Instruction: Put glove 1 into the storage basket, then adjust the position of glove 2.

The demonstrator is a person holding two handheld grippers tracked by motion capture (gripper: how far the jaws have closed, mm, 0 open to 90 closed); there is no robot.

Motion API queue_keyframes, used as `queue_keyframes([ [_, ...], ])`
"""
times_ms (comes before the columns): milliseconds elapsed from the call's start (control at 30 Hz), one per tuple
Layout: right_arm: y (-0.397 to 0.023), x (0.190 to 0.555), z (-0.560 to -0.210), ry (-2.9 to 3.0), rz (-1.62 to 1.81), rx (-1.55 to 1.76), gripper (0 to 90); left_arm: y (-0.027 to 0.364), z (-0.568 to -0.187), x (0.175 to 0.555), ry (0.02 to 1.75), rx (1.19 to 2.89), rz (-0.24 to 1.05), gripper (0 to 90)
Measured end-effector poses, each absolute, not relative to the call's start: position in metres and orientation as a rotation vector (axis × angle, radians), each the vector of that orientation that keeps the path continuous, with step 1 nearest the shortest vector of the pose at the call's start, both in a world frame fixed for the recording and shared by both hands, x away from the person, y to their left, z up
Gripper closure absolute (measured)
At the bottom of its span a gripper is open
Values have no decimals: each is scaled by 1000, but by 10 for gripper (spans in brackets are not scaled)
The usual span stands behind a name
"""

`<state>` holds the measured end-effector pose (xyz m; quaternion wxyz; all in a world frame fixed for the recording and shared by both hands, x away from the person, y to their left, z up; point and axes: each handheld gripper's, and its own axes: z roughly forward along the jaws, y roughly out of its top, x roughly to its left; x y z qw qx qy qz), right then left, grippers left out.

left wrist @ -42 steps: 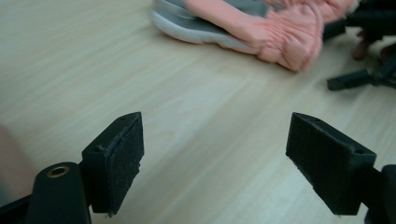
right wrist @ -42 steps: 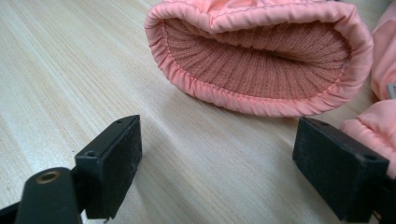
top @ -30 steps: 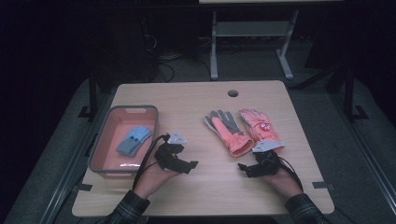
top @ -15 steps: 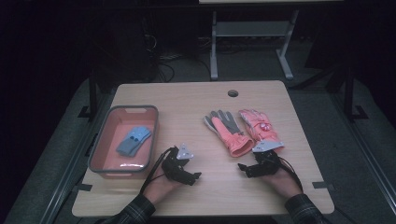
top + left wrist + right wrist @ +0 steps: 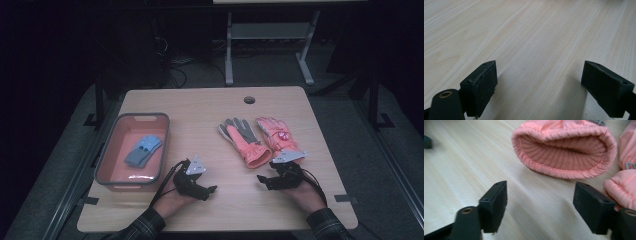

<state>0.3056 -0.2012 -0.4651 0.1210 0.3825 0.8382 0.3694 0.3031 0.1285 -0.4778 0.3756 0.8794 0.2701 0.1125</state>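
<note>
Two padded salmon-pink gloves lie side by side right of centre on the pale wood-grain table point(image 5: 200, 107), fingers pointing away from the person. The left pink glove point(image 5: 245, 140) shows a grey palm and grey fingers; the right pink glove point(image 5: 277, 136) shows its pink back with a small badge. In the right gripper view the left pink glove's cuff point(image 5: 564, 150) gapes toward the camera, an oval mouth with a gathered, elasticated hem and ribbed knit lining, while the right pink glove point(image 5: 624, 187) bulges in at the frame's right edge.

The right gripper point(image 5: 266, 179) rests low on the table just short of those cuffs. Its black jaws have just been closing a little, yet they stand well apart with bare wood between them, and nothing lies between them and the cuff.

The left gripper point(image 5: 205, 191) sits on open tabletop near the front edge, just beside the tray, well apart from the gloves. Its jaws have just been opening and stand wide with nothing in them; its flat, matte pads point(image 5: 484, 87) frame plain grain.

At the left stands a rectangular salmon plastic tray with a grey rim point(image 5: 107, 150), holding a small folded blue-grey knit glove point(image 5: 143, 150). A round cable hole point(image 5: 249, 99) sits near the far edge.
</note>
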Motion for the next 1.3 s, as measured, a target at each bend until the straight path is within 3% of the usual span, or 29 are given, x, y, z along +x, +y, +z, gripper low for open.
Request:
queue_keyframes([
  [233,-209,301,-452,2444,1122,1110,460,130,-478,304,672,2250,279,126],
  [633,-218,308,-419,2424,1190,1115,884,134,-478,302,634,2260,260,127],
  [1300,-198,379,-407,2414,1269,1170,898,132,-477,297,610,2272,246,125],
])
